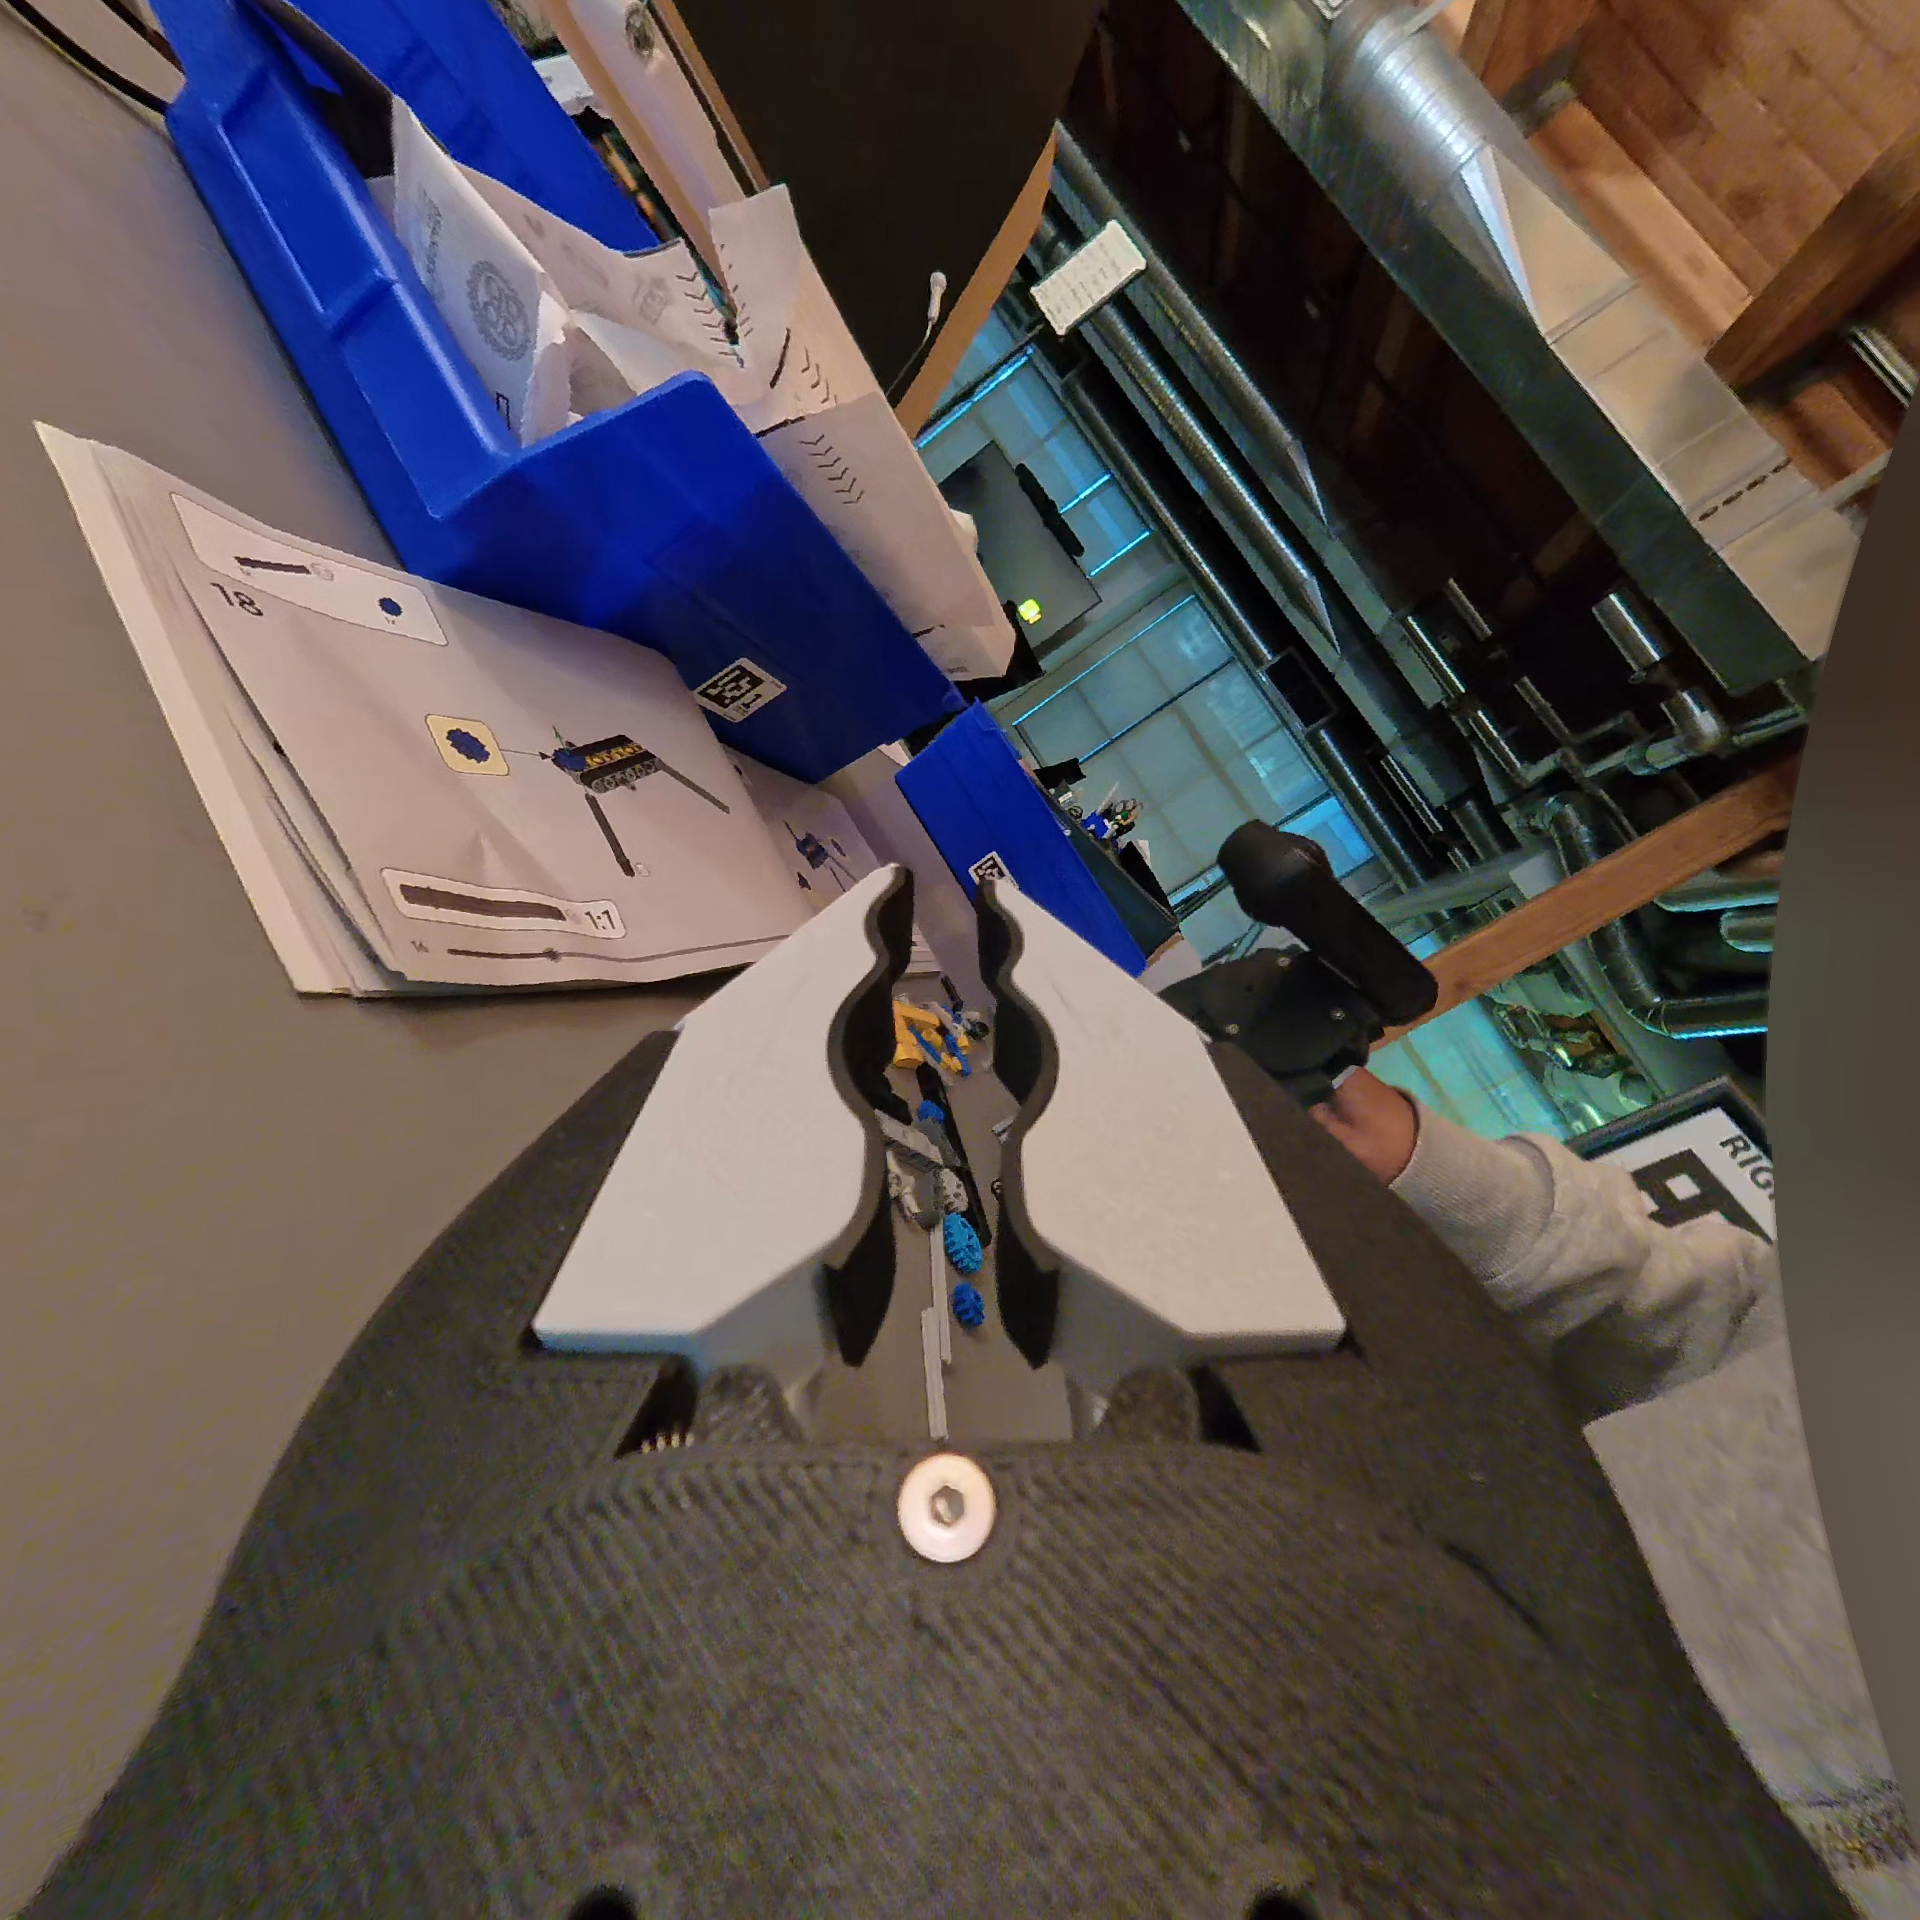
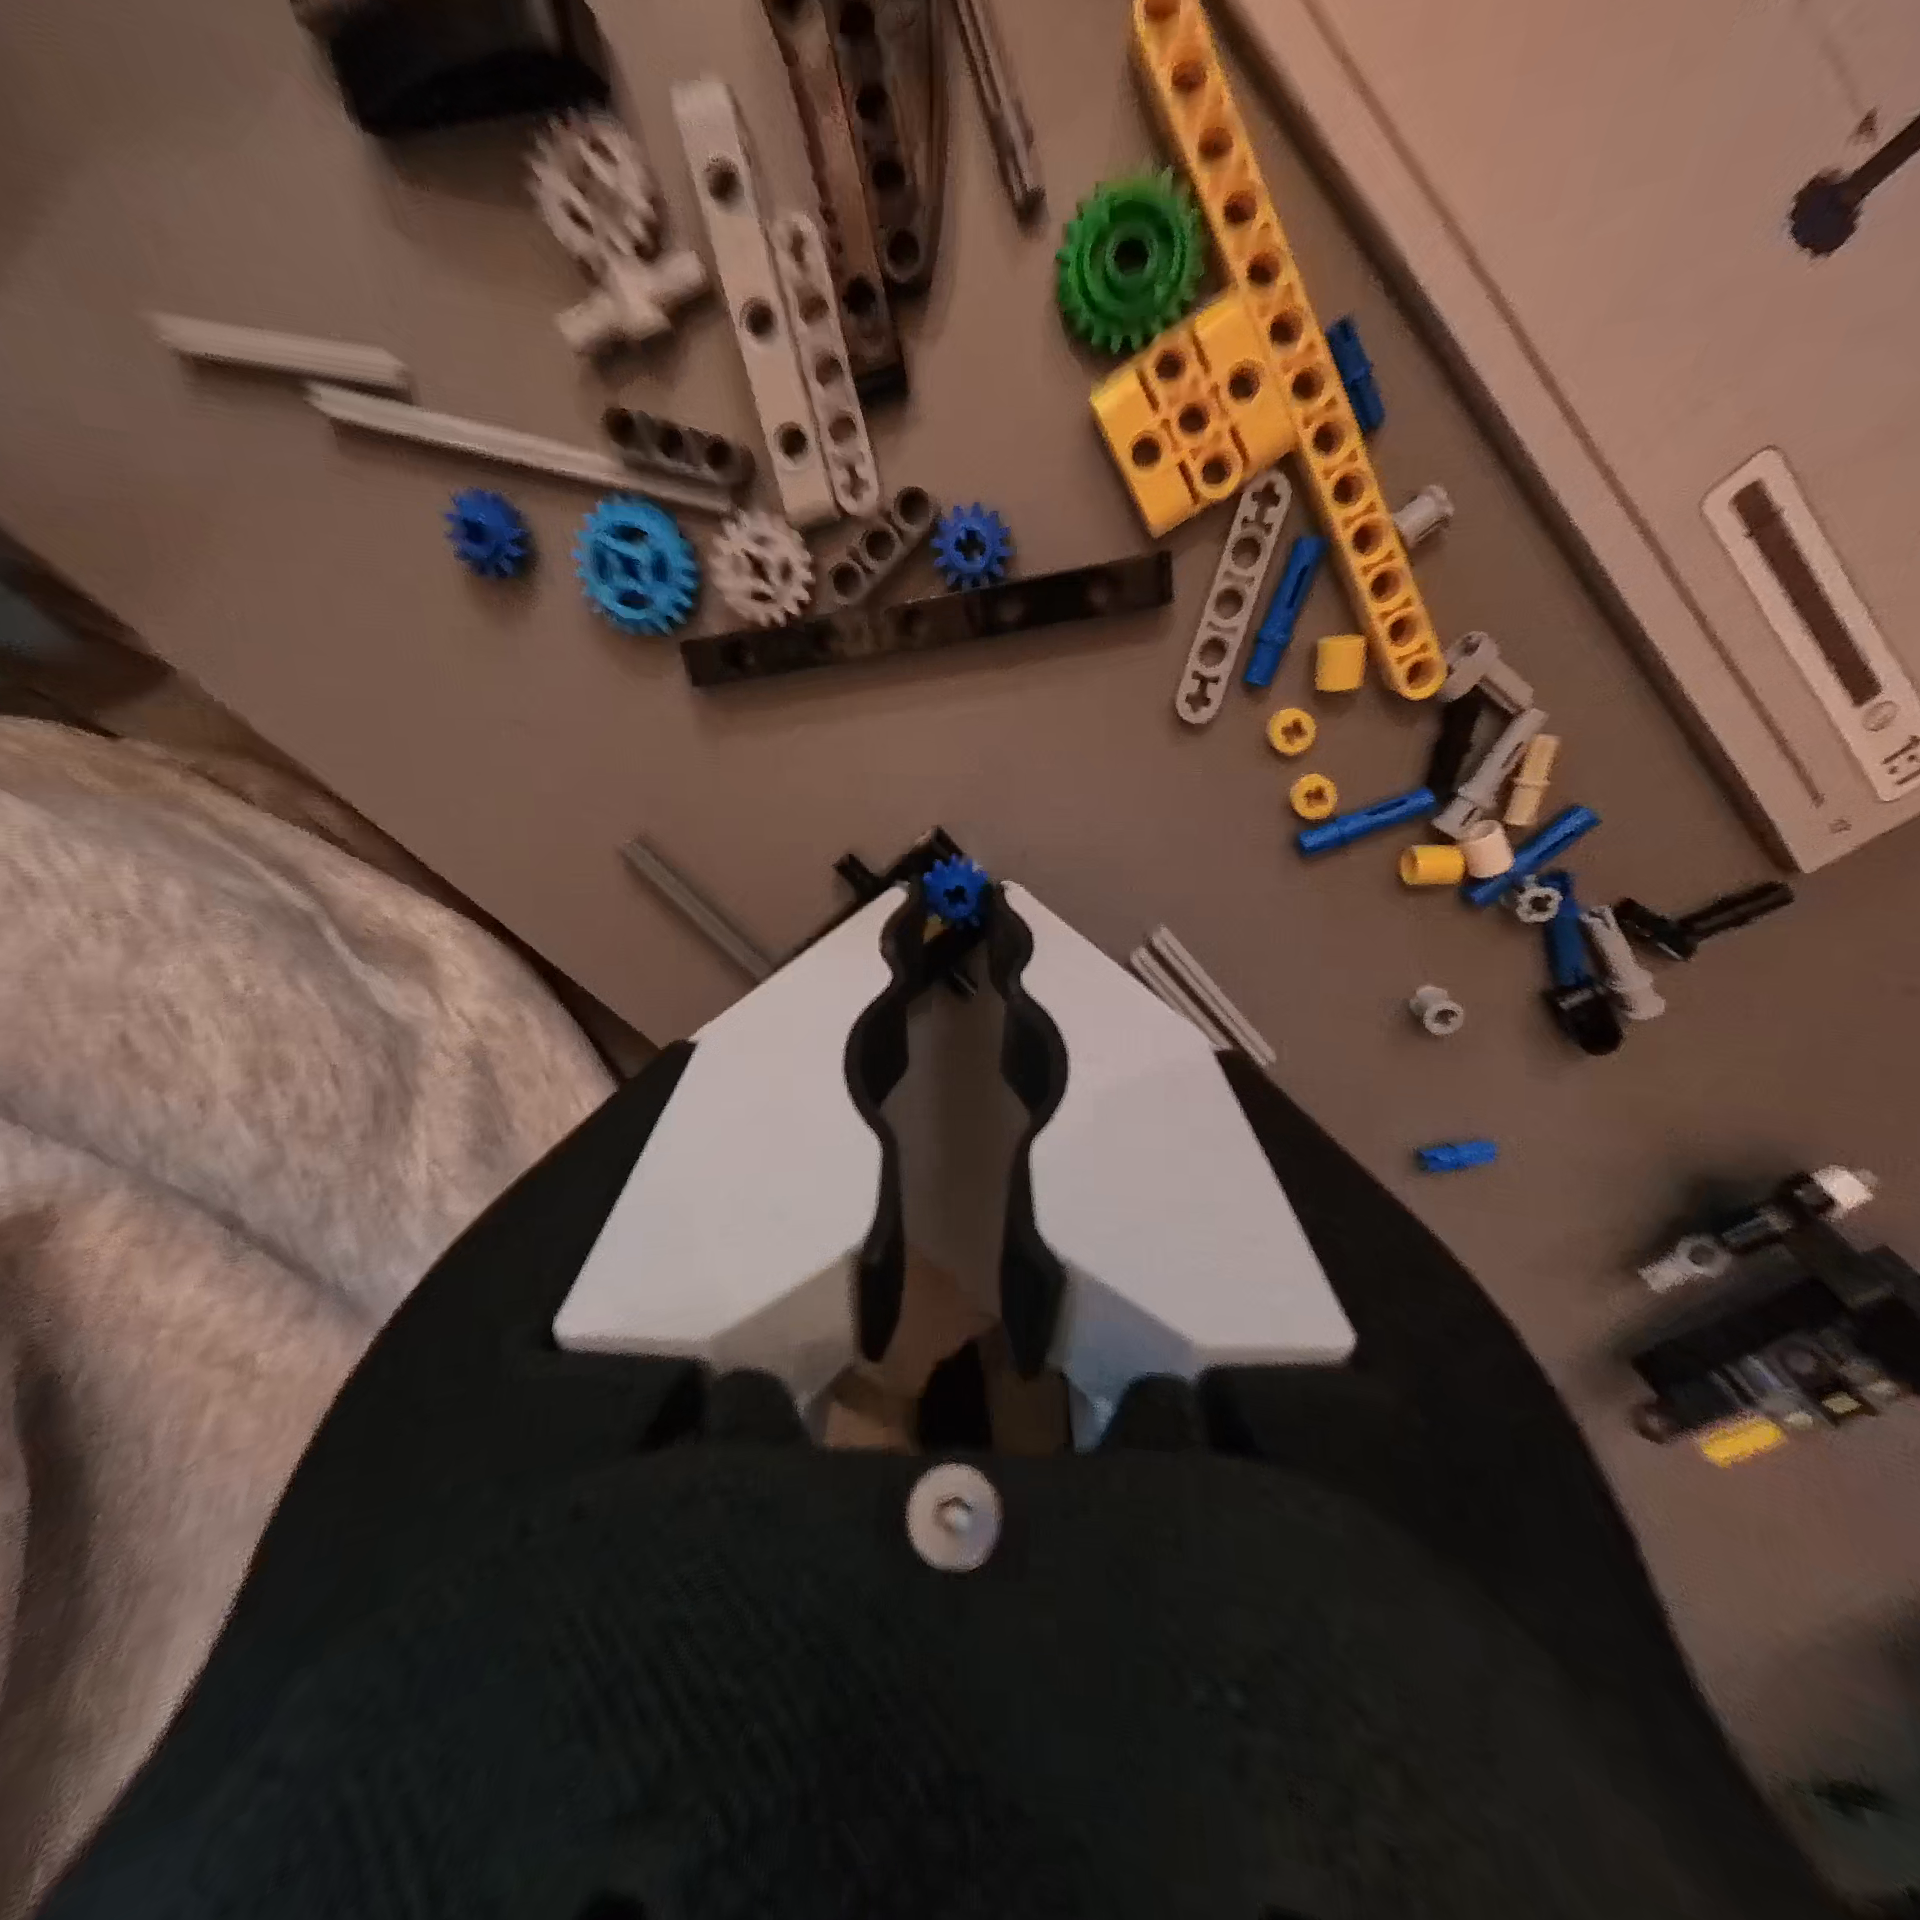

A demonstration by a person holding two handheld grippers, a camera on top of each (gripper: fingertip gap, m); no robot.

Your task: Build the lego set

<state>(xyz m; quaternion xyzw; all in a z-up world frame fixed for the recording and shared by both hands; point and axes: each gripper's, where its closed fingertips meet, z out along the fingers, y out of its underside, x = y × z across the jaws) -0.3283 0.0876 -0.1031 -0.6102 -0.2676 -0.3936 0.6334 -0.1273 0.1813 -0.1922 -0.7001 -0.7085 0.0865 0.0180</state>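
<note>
In the right wrist view my right gripper (image 2: pixel 948 902) is shut on a small blue gear (image 2: pixel 948 891) that sits on a black pin, held above the table (image 2: pixel 436 769). Loose parts lie beyond it: a long yellow beam (image 2: pixel 1288 343), a yellow panel (image 2: pixel 1195 426), a green gear (image 2: pixel 1127 260), a light blue gear (image 2: pixel 634 566), a black beam (image 2: pixel 935 618) and grey beams (image 2: pixel 764 301). A black part-built assembly (image 2: pixel 1766 1320) lies at the right. In the left wrist view my left gripper (image 1: pixel 943 904) is open and empty, low over the table, with the parts pile (image 1: pixel 935 1039) showing between its fingers.
An open instruction booklet (image 1: pixel 468 748) lies at the left, against a blue bin (image 1: pixel 582 488) stuffed with paper bags; a second blue bin (image 1: pixel 997 831) stands behind. A hand in a grey sleeve (image 1: pixel 1558 1226) holds a black handle (image 1: pixel 1320 925). The booklet's edge (image 2: pixel 1662 364) borders the parts. The gap from one gripper's tips to the other's is roughly 25 cm. The black part-built assembly (image 2: pixel 1766 1320) lies some 20 cm from my right tips, 40 cm from my left tips.
</note>
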